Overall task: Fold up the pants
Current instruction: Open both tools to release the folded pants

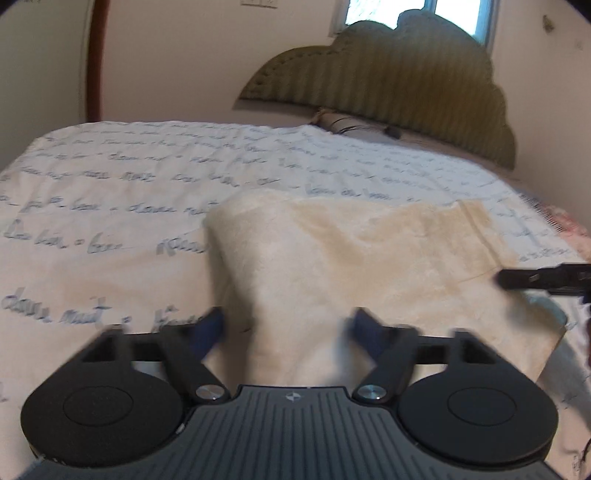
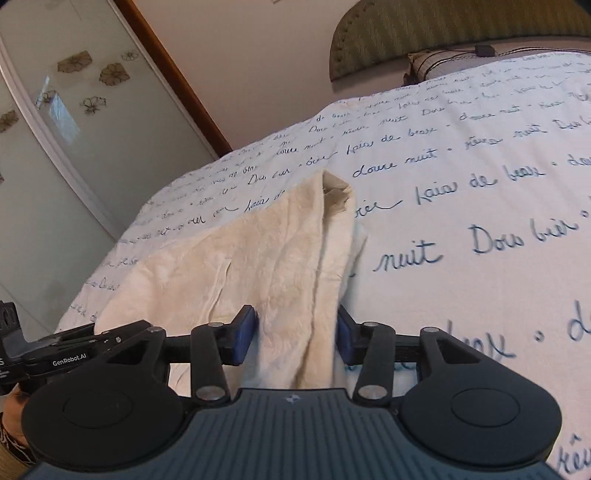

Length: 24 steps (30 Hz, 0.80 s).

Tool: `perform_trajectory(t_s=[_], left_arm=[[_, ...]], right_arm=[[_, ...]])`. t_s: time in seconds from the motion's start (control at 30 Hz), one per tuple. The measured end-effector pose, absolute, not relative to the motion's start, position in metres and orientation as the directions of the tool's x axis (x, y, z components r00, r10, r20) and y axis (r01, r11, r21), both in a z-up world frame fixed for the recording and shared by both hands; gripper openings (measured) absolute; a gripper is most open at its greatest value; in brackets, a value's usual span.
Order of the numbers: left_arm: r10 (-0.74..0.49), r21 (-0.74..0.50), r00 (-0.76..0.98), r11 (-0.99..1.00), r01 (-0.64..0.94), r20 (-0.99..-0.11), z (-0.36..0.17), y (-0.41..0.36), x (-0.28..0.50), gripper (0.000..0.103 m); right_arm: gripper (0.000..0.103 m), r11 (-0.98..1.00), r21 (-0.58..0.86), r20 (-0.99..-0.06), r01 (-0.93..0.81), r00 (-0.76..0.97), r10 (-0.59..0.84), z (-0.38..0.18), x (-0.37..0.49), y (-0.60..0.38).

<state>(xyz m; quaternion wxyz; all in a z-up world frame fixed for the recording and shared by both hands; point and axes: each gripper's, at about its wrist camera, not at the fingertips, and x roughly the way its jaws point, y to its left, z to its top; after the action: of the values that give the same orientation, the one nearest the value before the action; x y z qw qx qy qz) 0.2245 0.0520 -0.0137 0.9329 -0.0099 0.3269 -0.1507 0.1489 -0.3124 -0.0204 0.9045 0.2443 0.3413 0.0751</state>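
Cream pants lie on a bed with a white cover printed with blue handwriting. My left gripper is open, its blue pads either side of a raised fold of the cloth. My right gripper is open too, with a ridge of the pants running between its blue pads; whether the pads touch the cloth I cannot tell. The right gripper's tip shows at the right edge of the left wrist view. The left gripper's body shows at the left in the right wrist view.
A padded green headboard and a pillow stand at the far end of the bed. A mirrored wardrobe door with flower decals stands at the left of the bed. A window is above the headboard.
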Motion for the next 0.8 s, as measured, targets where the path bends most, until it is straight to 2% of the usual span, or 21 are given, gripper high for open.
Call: perform_trajectory(t_s=[0.1,0.17,0.23,0.33,0.4,0.47,0.57,0.7,0.8], left_arm=[[-0.209,-0.066,0.819,0.976,0.206,-0.535,0.007,0.055,0.191,0.092],[-0.218,-0.059,0.846,0.974,0.217,-0.486,0.020,0.049,0.170,0.094],[-0.255,-0.056,0.848,0.964,0.260,-0.465,0.028,0.037,0.152,0.097],[-0.277,-0.044,0.814,0.954,0.297,-0.511,0.018,0.014,0.137,0.099],[-0.242,-0.006,0.778,0.956,0.293,-0.579,-0.003,0.000,0.144,0.098],[-0.188,0.050,0.791,0.963,0.266,-0.583,-0.015,-0.005,0.143,0.103],[-0.166,0.056,0.801,0.969,0.241,-0.575,-0.013,-0.005,0.138,0.102],[-0.151,0.040,0.797,0.976,0.215,-0.585,-0.012,-0.003,0.138,0.102],[-0.139,0.041,0.797,0.979,0.201,-0.587,-0.012,-0.005,0.137,0.103]], right_arm=[[0.045,0.896,0.432,-0.543,0.106,0.823,0.165,-0.002,0.123,-0.315],[0.045,0.921,0.368,-0.497,0.131,0.865,0.075,0.014,0.107,-0.306],[0.045,0.936,0.351,-0.453,0.031,0.880,0.141,0.025,0.098,-0.287],[0.044,0.949,0.296,-0.488,-0.107,0.837,0.247,0.023,0.100,-0.246],[0.043,0.976,0.186,-0.569,-0.115,0.797,0.202,0.012,0.104,-0.222],[0.042,0.993,0.079,-0.607,-0.088,0.786,0.118,-0.004,0.105,-0.213],[0.043,0.991,0.132,-0.593,-0.031,0.798,0.104,0.000,0.100,-0.212],[0.060,0.987,0.160,-0.566,-0.031,0.816,0.117,0.006,0.088,-0.200],[0.060,0.994,0.101,-0.589,-0.036,0.803,0.089,-0.004,0.091,-0.189]])
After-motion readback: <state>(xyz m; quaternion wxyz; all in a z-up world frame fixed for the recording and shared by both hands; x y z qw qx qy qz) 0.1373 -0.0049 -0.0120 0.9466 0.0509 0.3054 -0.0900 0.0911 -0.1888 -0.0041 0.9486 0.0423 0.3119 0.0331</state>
